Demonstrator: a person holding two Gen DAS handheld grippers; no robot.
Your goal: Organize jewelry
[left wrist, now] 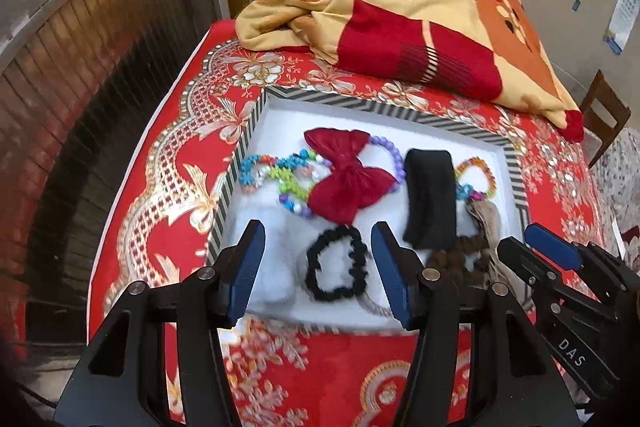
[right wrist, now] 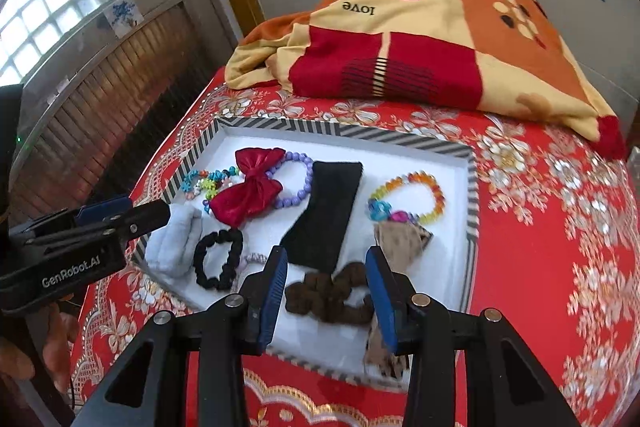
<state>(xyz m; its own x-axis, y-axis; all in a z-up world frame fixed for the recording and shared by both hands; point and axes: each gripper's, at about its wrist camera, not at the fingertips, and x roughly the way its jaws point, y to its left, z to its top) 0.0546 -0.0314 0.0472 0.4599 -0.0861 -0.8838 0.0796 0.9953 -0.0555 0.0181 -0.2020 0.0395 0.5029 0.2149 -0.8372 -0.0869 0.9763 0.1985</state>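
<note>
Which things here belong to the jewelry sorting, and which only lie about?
For the job:
striped tray
red bow
purple bead bracelet
orange bead bracelet
black scrunchie
brown scrunchie
black band

Lying about:
blanket
red tablecloth

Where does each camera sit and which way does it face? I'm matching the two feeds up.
Left wrist: rides the left gripper, facing forward and down over the black scrunchie; the right gripper shows at right.
Right wrist: rides the right gripper, facing the brown scrunchie; the left gripper shows at left.
Shared: the striped tray, red bow and blanket.
</note>
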